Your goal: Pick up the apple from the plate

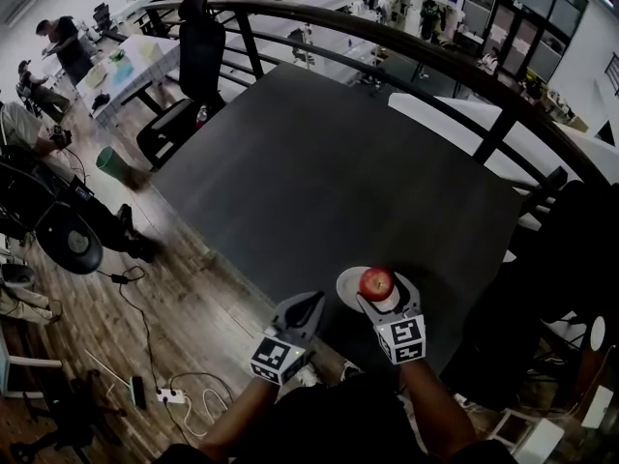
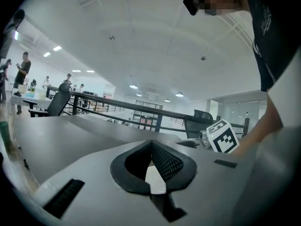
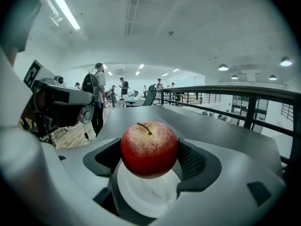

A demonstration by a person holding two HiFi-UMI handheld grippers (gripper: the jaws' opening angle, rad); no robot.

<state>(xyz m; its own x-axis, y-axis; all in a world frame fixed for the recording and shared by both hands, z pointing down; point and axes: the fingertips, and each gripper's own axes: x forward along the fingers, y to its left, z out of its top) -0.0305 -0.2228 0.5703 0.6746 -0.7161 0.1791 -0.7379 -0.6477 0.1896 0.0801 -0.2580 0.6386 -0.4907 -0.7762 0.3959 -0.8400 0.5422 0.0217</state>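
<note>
Red apple in right gripper

Head view looks steeply down; gripper views skim the same dark matte table, right one nearest the round red apple.

Apple skin recorded as glossy, speckled. Plate noted smooth, glazed white. Surface seen matt, dark. Floor, lower left of frame, observed as wood planks.

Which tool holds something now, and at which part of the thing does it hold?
The right tool grips the apple by its two sides, over the plate. The left tool is shut on nothing.
</note>
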